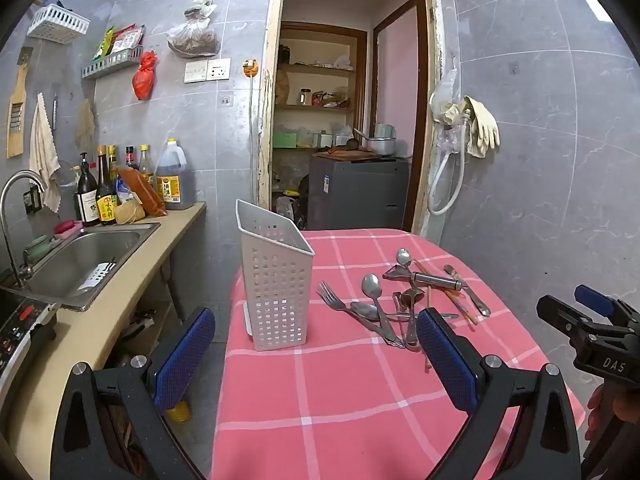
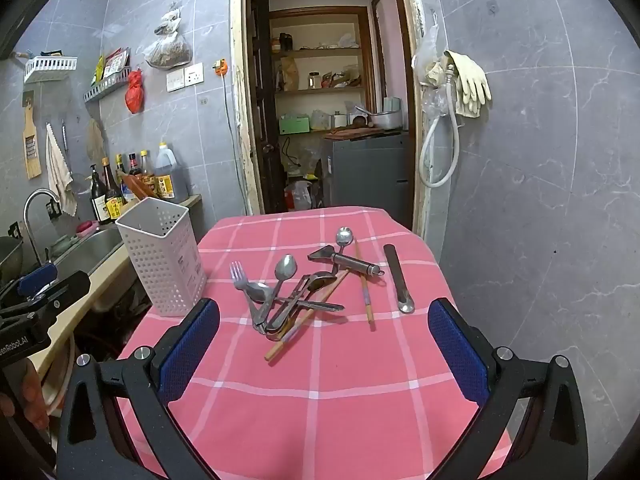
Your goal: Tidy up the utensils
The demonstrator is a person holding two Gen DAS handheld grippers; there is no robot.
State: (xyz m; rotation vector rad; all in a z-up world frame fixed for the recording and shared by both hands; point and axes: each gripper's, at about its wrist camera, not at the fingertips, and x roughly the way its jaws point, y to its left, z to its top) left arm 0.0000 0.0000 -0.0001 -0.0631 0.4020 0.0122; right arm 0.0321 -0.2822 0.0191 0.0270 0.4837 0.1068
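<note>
Grippers of black plastic with blue textured pads are pointing down over a table draped in a pink checked cloth (image 2: 320, 400); we are reading the scene from left to right. At far left, in the left wrist view, we are seeing a stainless steel sink (image 1: 86, 264) set in a beige counter, with dark sauce bottles (image 1: 100, 192) standing behind it. Next, the left gripper (image 1: 316, 354) is hovering with its jaws spread wide and nothing between them. Just ahead of its left finger, a white perforated plastic utensil holder (image 1: 276, 280) is standing upright and empty-looking near the cloth's left edge. To its right, we are finding the loose utensils lying on the cloth in a tangled pile: a steel fork (image 2: 239, 274), several steel spoons (image 2: 286, 268), a steel-handled peeler (image 2: 348, 259) and wooden chopsticks (image 2: 308, 316) crossing one another. A flat steel utensil (image 2: 398, 276) is lying apart at the pile's right. The right gripper (image 2: 324, 354) is likewise hovering released, gripping nothing, short of the pile.
</note>
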